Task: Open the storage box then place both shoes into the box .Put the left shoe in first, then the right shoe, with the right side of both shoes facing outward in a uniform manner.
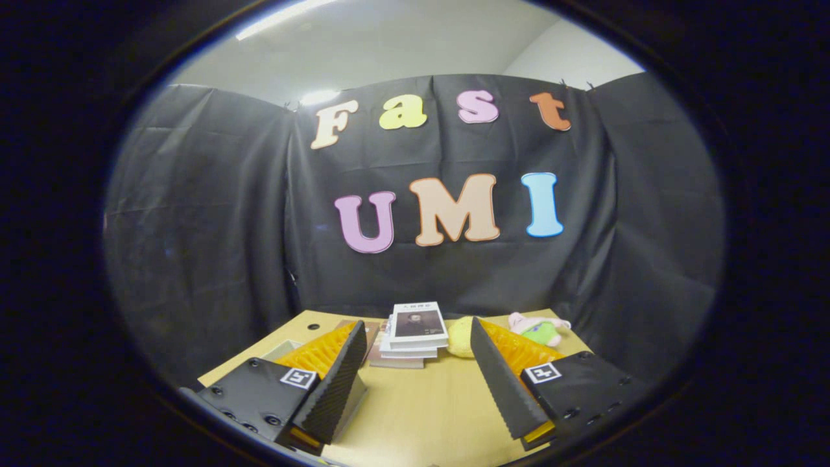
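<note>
Gripper (418,383) wide, holding nothing, above bare counter (421,408). Book stack (415,334) and plush toy (538,329) at far edge. Storage box and shoes unlocated, so step undetermined; finding them comes next.

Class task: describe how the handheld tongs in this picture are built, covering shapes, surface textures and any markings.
The tongs have two wedge-shaped fingers with finely ribbed inner faces, standing apart with bare table between them. Each finger is mounted on a black block fastened with dark screws. Each block carries a small square black-and-white marker. Ridged orange parts sit behind the fingers.
</note>
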`<state>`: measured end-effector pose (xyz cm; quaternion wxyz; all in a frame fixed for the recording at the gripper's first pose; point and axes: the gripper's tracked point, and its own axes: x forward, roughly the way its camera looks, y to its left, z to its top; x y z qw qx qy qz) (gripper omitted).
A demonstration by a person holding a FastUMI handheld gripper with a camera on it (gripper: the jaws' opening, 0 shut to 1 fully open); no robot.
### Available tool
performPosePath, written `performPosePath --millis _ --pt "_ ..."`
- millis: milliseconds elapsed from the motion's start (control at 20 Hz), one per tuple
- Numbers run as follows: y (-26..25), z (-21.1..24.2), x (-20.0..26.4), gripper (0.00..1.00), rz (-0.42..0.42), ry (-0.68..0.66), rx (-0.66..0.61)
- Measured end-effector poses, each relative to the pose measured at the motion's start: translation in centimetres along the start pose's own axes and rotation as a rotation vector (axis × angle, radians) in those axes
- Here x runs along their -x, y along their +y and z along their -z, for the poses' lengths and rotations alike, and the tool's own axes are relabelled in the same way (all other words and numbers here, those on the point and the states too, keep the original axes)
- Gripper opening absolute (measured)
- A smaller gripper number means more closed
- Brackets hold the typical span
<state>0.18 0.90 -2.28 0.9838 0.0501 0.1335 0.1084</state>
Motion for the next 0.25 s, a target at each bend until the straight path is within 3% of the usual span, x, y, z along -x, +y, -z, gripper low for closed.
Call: performPosePath --millis 250 --pt "-1.6 -1.3 0.0 1.0 0.022 -0.022 -0.019"
